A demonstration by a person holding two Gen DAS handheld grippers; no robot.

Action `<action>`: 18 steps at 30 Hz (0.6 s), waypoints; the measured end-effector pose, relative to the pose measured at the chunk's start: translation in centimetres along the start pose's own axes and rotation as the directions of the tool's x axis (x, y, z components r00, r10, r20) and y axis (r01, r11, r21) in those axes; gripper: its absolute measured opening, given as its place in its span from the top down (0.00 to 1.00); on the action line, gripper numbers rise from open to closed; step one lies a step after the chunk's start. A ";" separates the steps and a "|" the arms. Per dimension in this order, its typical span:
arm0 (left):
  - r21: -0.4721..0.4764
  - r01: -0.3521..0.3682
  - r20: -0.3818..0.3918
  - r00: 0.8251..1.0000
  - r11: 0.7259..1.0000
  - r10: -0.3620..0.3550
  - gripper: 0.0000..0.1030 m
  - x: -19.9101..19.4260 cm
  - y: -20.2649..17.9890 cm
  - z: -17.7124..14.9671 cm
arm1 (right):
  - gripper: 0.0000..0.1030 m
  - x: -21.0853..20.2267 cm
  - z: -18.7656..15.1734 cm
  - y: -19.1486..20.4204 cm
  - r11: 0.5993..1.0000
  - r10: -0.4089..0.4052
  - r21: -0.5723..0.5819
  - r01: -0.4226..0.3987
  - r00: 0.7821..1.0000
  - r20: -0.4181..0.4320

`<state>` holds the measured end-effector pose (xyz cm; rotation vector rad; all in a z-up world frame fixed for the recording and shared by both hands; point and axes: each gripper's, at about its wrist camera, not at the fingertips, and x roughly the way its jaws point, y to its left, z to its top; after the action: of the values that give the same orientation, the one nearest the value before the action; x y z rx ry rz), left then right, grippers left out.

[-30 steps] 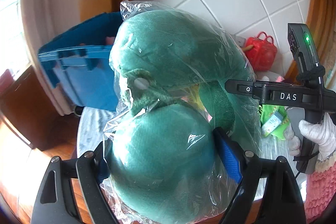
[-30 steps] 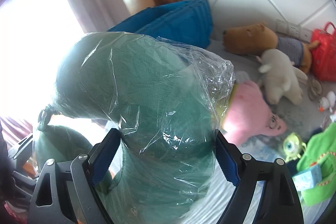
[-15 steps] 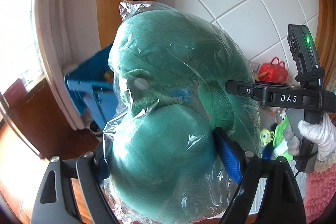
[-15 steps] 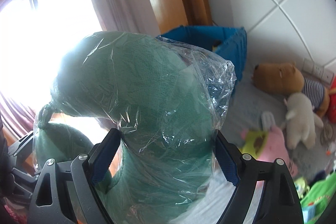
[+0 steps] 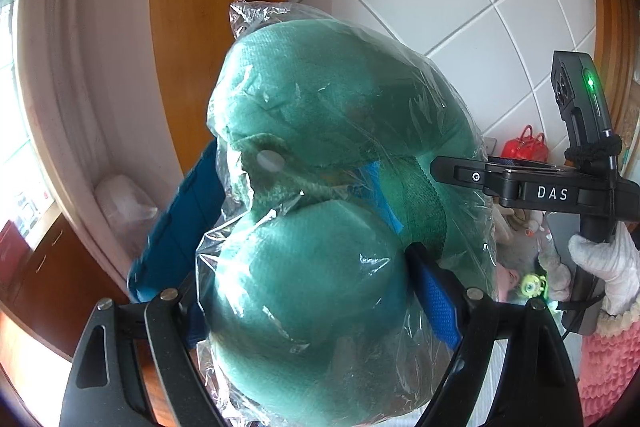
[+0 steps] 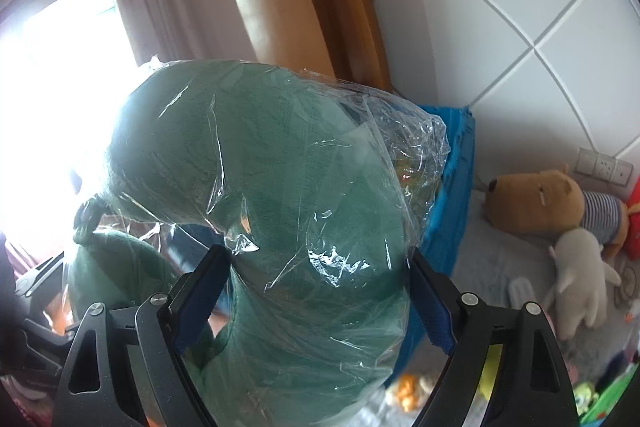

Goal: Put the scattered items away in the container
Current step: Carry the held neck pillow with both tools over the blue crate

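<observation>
A green U-shaped neck pillow in clear plastic wrap (image 5: pixel 340 115) fills both wrist views and hangs in the air. My left gripper (image 5: pixel 308 283) is shut on one rounded end of it, blue pads pressing both sides. My right gripper (image 6: pixel 318 267) is shut on the other arm of the pillow (image 6: pixel 280 187). In the left wrist view the right gripper's body (image 5: pixel 552 191) shows at the right edge, held by a white-gloved hand (image 5: pixel 612 259). The blue plastic crate (image 6: pixel 456 187) stands just behind the pillow, mostly hidden; its side (image 5: pixel 188 219) shows left of the pillow.
A brown bear plush (image 6: pixel 536 195) and a white plush (image 6: pixel 580 275) lie on the grey surface to the right. A red bag (image 5: pixel 524 149) and a small green one-eyed toy (image 5: pixel 532 283) sit further right. Tiled wall, a wooden post and a curtain stand behind the crate.
Both grippers have risen with the pillow and swung left toward the blue crate. The crate now sits close behind and below the pillow; the plush toys have slid to the right edge.
</observation>
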<state>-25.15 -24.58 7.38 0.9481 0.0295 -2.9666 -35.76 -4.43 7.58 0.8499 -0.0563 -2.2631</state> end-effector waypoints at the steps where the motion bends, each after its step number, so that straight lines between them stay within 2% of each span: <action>1: -0.002 -0.004 -0.003 1.000 1.000 0.004 0.17 1.0 0.5 0.9 | 0.16 0.9 0.9 -0.2 1.000 0.001 0.000 -0.001 1.000 0.000; 6: 0.010 -0.004 -0.033 0.999 1.000 0.004 0.17 5.9 2.7 4.9 | 0.16 6.1 5.1 -1.8 1.000 0.011 0.018 -0.010 1.000 -0.019; 11: 0.015 0.055 -0.087 0.995 0.998 -0.053 0.17 12.3 5.5 7.9 | 0.16 11.4 7.9 -3.8 0.998 -0.021 0.054 0.024 0.998 -0.056; 18: 0.034 0.150 -0.200 0.970 0.988 -0.141 0.17 21.9 8.2 10.5 | 0.16 19.2 9.8 -7.8 0.981 -0.082 0.164 0.102 0.989 -0.124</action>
<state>-48.84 -33.45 3.18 1.2971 0.0316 -3.0029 -56.54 -12.68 2.39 1.0939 -0.1622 -2.3145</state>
